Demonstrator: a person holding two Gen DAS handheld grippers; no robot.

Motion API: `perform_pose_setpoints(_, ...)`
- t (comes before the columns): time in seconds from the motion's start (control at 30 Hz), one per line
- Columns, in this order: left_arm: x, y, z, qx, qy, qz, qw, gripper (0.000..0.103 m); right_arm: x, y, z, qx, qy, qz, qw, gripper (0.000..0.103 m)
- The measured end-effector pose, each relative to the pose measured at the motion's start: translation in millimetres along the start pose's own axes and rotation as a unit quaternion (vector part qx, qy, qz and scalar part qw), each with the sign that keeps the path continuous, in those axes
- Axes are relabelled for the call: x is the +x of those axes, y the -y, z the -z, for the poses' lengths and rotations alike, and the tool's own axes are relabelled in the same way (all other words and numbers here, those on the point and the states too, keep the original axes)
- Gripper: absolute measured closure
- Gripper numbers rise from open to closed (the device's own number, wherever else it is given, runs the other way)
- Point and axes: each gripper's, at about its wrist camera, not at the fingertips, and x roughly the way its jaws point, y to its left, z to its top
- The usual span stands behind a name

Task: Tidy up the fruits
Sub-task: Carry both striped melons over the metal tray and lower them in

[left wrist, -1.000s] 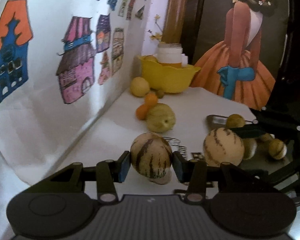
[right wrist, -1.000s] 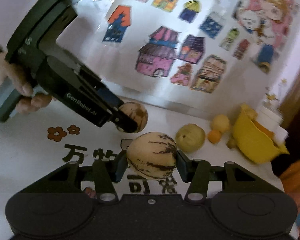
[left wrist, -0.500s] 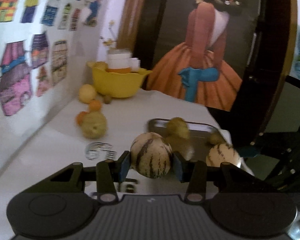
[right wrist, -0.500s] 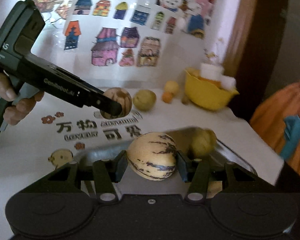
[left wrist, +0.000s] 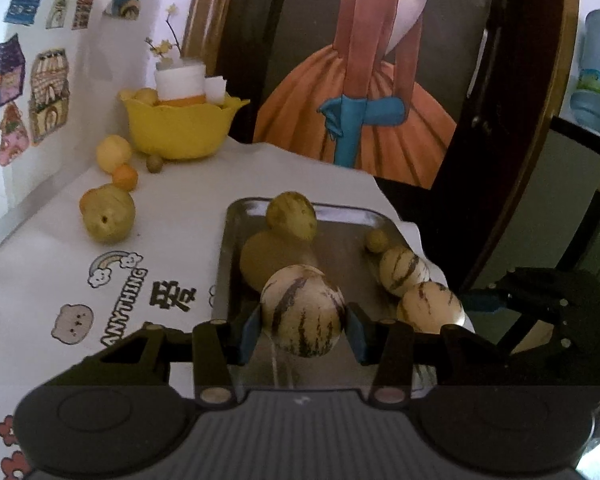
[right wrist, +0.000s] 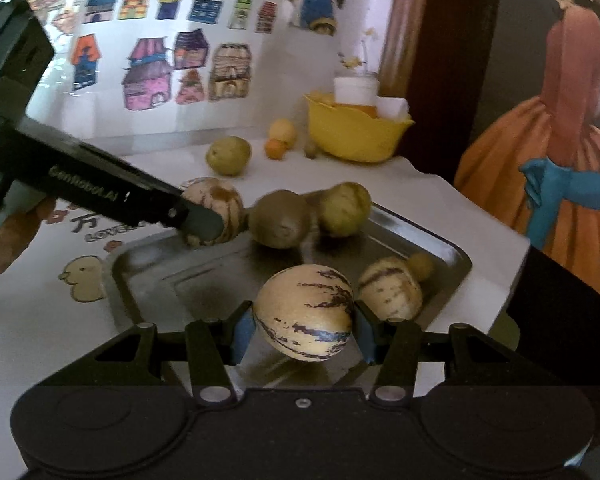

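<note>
Left hand-held gripper [left wrist: 302, 326] and right hand-held gripper [right wrist: 304, 326] each clamp a striped melon [left wrist: 302, 310], both above the metal tray [right wrist: 452, 254] on the bench [left wrist: 172, 216]. Risk: round fruit released too high may roll, knocking the tray's other fruit or clearing its low rim.

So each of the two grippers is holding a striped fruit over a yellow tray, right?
Not quite: the tray is shiny metal, not yellow, as the right wrist view shows; only the bowl is yellow. The left gripper and right gripper do each hold a striped fruit.
</note>
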Motion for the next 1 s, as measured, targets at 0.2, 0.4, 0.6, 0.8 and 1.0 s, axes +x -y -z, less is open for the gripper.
perform_pose_setpoints(0.2,11.4,4.7,1.1,0.005,-0.016,-0.017,0.9997,0.054,9.9,5.6,1.3,0.022,-0.005,0.014,1.000,0.049)
perform_pose_setpoints(0.4,19.1,6.0,-0.3,0.008,-0.022,-0.026,0.9994,0.054,15.7,10.9,2.3,0.031,-0.007,0.026,0.999,0.049)
perform_pose_setpoints(0.6,26.3,6.4,-2.0,0.008,-0.026,-0.028,0.9992,0.054,18.5,9.6,1.0,0.025,-0.004,0.035,0.999,0.049)
perform_pose_setpoints(0.8,30.8,8.1,-5.1,0.014,-0.025,-0.029,0.9992,0.054,23.3,7.0,-1.7,0.018,0.001,0.047,0.999,0.049)
perform_pose_setpoints(1.0,35.6,6.4,-7.0,0.013,-0.026,-0.032,0.9991,0.054,28.4,5.8,-2.3,0.012,0.004,0.056,0.998,0.049)
